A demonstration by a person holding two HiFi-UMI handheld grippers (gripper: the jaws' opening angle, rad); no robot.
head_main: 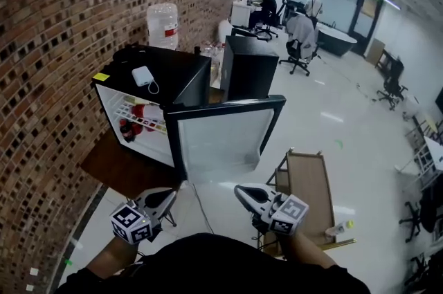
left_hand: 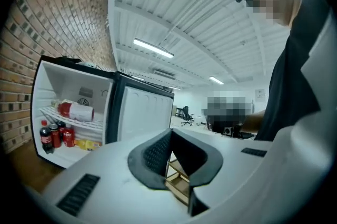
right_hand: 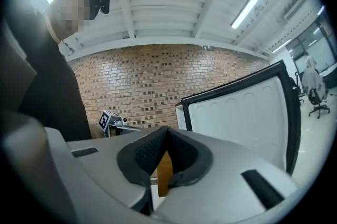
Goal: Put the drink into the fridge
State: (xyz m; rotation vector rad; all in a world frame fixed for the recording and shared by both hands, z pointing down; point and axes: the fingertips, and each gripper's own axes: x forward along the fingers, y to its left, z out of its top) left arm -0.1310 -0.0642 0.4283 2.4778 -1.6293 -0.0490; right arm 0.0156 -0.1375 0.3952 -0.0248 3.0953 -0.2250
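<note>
Mini fridge (head_main: 176, 71) is standing open at 11 o'clock, with cola bottles (left_hand: 53, 136) already sitting inside. Left gripper (head_main: 170, 194) and right gripper (head_main: 241, 191) are both carrying their jaws together with nothing between them. A yellow-capped bottle (head_main: 339, 227) is lying on the wooden cart (head_main: 308, 178) at 4 o'clock. Probably the drink, awaiting pickup.

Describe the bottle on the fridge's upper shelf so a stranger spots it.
Look in the open black fridge against the brick wall. On its wire upper shelf rests a red bottle with a white label. It alone lies on its side; the cola bottles below stand upright.
</note>
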